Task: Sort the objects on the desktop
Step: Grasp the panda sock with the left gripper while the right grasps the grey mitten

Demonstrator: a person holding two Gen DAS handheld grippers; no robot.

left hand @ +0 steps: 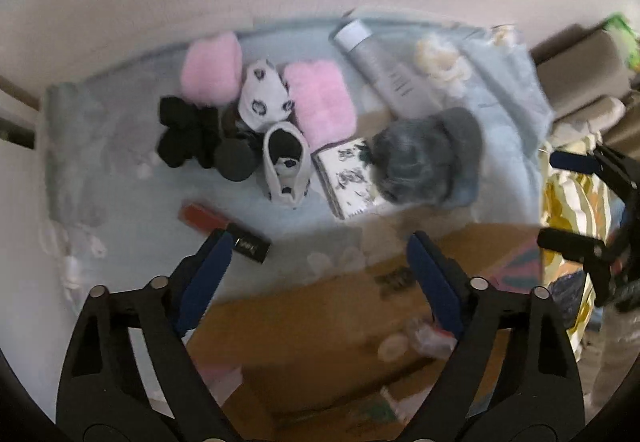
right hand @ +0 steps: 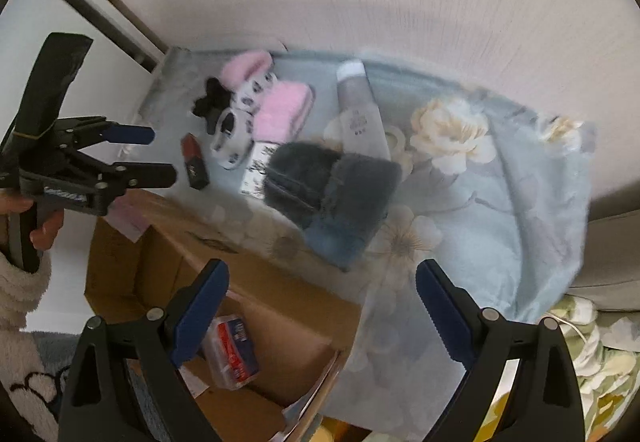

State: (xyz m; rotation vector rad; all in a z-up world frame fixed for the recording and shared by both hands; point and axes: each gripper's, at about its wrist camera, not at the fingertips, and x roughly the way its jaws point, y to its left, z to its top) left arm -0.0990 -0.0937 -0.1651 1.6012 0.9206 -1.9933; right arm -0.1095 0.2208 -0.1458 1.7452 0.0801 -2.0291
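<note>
**Lipstick lies just ahead of the left claw, slanting across its spread jaws**

The nearest loose thing to either claw is the lipstick (left hand: pixel 224 228), a short red-and-black stick lying on the pale blue flowered cloth (left hand: pixel 132 201) that covers the desk. Its long axis runs slantwise, red end to the far left, black cap toward the near right, and the cap end sits right beside the tip of the left claw's left finger. I'd judge it the likeliest next pick, though nothing is gripped yet.

The left claw (left hand: pixel 320 242) points steeply down with its jaws spread wide and nothing between them. The stick lies a little left of the gap's middle, so by my reckoning the claw must shift left and turn so its jaws close across the stick's narrow width.

Beyond the lipstick, farther off, is a cluster: a spotted white sock (left hand: pixel 286 169), a black scrunchie (left hand: pixel 184 131), two pink fluffy pieces (left hand: pixel 320 101), a patterned card (left hand: pixel 350 177), a grey furry item (left hand: pixel 428 153) and a grey tube (left hand: pixel 384 65).

The right claw (right hand: pixel 320 282) also stands spread and empty, hovering at the near edge of the desk over an open cardboard box (right hand: pixel 280 306). From there the lipstick is well to the far left, so the left hand (right hand: pixel 44 226) is plainly the better placed.
</note>
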